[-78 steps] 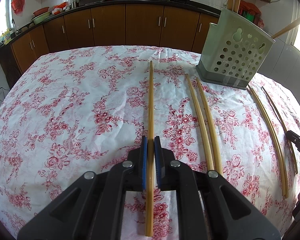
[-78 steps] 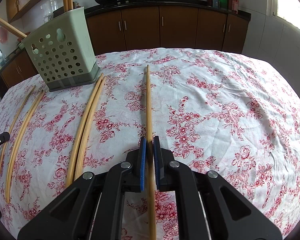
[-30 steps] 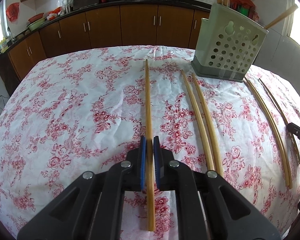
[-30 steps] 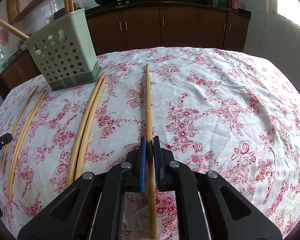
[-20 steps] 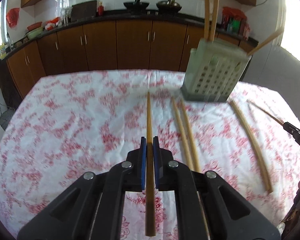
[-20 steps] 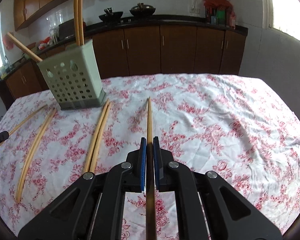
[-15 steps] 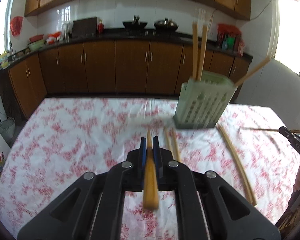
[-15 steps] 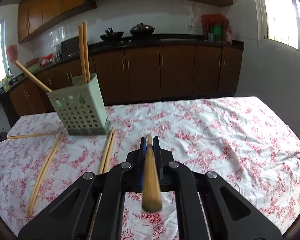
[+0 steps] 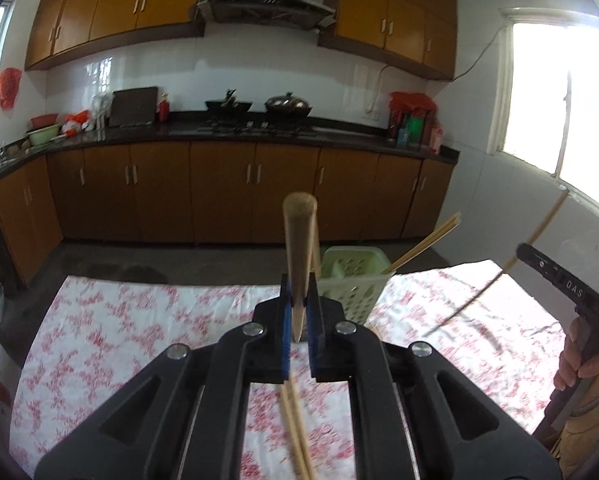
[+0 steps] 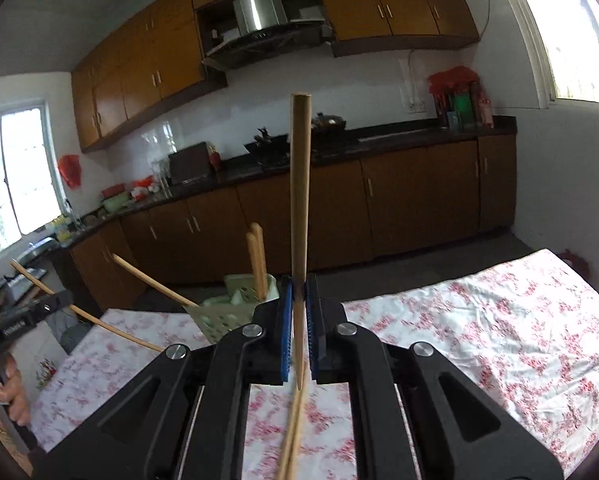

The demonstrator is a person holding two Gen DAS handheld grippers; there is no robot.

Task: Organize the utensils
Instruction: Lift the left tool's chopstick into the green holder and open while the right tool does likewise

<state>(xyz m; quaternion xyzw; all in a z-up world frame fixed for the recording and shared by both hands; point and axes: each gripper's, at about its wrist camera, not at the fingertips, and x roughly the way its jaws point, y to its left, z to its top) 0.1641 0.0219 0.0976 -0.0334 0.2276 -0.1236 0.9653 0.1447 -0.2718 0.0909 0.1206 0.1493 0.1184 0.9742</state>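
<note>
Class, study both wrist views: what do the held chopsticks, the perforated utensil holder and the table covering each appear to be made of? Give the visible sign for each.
Left chopstick and right chopstick: probably bamboo or wood, matte tan, visible end grain.
Utensil holder: likely moulded plastic, pale green, with regular punched holes.
Tablecloth: woven fabric, white with red floral print, creased.

Upright chopsticks crowding the green holder opening.
</note>
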